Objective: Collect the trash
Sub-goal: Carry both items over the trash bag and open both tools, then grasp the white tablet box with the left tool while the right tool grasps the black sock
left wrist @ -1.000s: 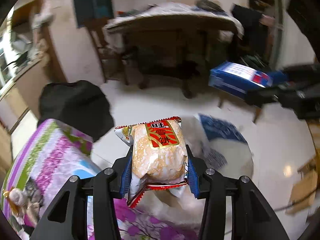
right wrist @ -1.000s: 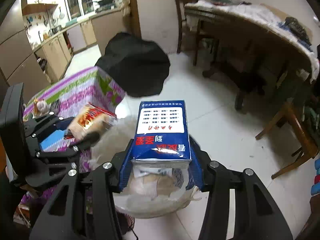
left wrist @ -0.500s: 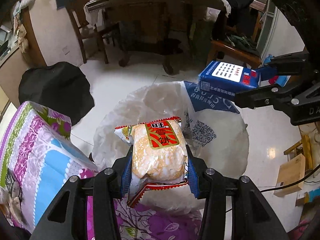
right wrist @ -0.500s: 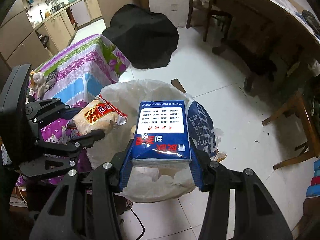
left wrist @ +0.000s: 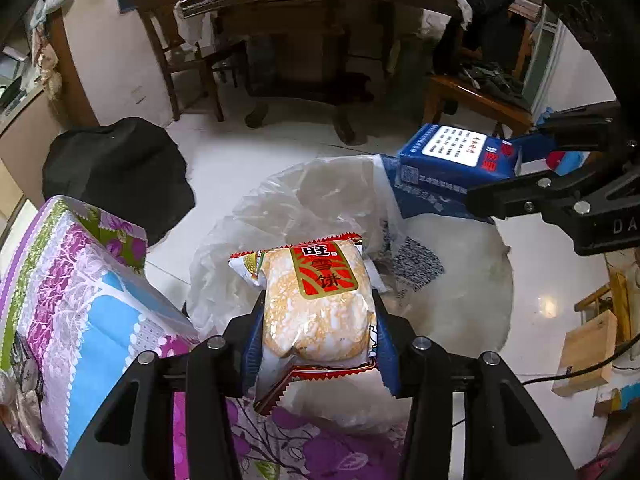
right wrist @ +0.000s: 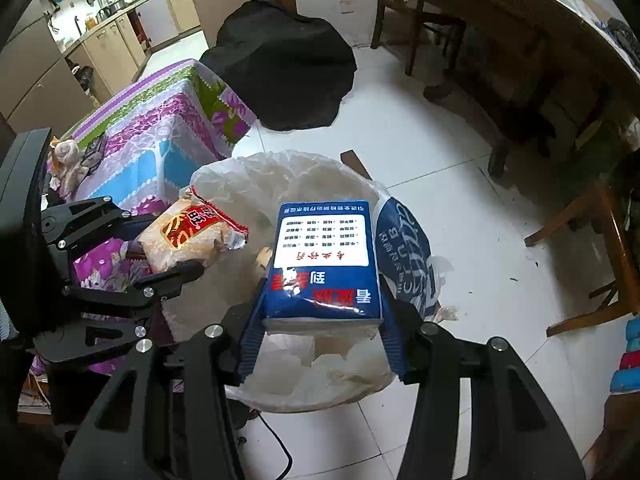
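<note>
My left gripper (left wrist: 316, 320) is shut on a rice cracker packet (left wrist: 316, 300) with a red and gold label, held above a white plastic trash bag (left wrist: 328, 200) that stands open on the floor. The packet also shows in the right wrist view (right wrist: 188, 236). My right gripper (right wrist: 320, 308) is shut on a blue tissue pack (right wrist: 326, 256), held over the bag's (right wrist: 288, 176) far side. The pack shows at the right of the left wrist view (left wrist: 456, 156).
A table with a purple, blue and green floral cloth (left wrist: 80, 300) is at the left beside the bag. A black cloth heap (right wrist: 284, 64) lies on the white tiled floor. A dark wooden table (left wrist: 320, 20) and chairs (left wrist: 176, 40) stand behind. A wooden stool (right wrist: 592, 240) is at right.
Both grippers have moved closer over the open bag and tilted down, each still holding its item. The bag now fills more of both views.
</note>
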Demonstrator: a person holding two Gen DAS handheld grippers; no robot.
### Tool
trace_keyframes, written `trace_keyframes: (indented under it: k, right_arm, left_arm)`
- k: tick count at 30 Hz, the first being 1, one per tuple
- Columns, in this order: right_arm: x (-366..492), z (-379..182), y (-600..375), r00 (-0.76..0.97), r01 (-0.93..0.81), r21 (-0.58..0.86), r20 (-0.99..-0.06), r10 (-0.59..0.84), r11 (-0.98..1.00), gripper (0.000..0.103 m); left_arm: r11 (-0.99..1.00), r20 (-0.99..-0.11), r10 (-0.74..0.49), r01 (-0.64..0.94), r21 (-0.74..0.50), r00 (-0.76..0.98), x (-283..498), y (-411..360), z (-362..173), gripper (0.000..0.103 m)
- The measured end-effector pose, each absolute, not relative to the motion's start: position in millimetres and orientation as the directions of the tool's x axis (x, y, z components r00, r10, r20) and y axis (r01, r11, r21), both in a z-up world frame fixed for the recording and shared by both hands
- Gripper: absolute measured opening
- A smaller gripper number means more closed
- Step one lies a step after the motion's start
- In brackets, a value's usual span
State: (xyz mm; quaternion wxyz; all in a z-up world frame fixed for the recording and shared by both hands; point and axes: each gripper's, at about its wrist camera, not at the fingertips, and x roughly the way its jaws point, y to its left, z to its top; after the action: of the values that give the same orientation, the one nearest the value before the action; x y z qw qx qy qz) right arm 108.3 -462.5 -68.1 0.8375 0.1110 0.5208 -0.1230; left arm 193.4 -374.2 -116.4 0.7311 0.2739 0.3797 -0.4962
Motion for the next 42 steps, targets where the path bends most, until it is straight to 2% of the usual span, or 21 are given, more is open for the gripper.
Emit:
trace_keyframes:
  k: [1, 2, 27, 33, 37, 42]
  right_arm:
    - [109.3, -69.1, -463.1, 0.423, 0.329, 0.056, -0.901, -0.094, 0.943, 0.062]
    - [109.7, -69.2, -464.1, 0.426, 0.334, 0.056, -0.9, -0.098, 0.941, 0.065]
    - [104.6, -65.0, -446.3, 0.443, 0.33, 0.031, -0.887, -0.126, 0.943, 0.065]
    - [106.2, -56.6, -420.0, 0.527, 0.337, 0.013, -0.831, -0.178, 0.941, 0.065]
    - [109.2, -52.0, -386.7, 0.622, 0.33, -0.014, -0.749, -0.229, 0.944, 0.065]
    - [118.1, -50.3, -344.7, 0.729, 0.283, 0.044, -0.66, -0.185, 0.958, 0.065]
  left_arm:
    - [0.372, -0.826, -0.513, 0.928, 0.031, 0.233, 195.0, -374.7, -116.8, 0.055]
    - [0.384, -0.827, -0.51, 0.923, 0.028, 0.237, 198.1, -374.7, -117.2, 0.055]
    - [0.442, -0.82, -0.494, 0.896, 0.052, 0.291, 194.3, -349.6, -116.9, 0.058]
    - [0.543, -0.789, -0.478, 0.836, 0.08, 0.386, 197.0, -313.4, -102.3, 0.059]
    - [0.606, -0.748, -0.469, 0.787, 0.114, 0.469, 196.9, -276.0, -92.1, 0.062]
    - [0.705, -0.725, -0.436, 0.703, 0.093, 0.533, 207.9, -218.0, -87.8, 0.063]
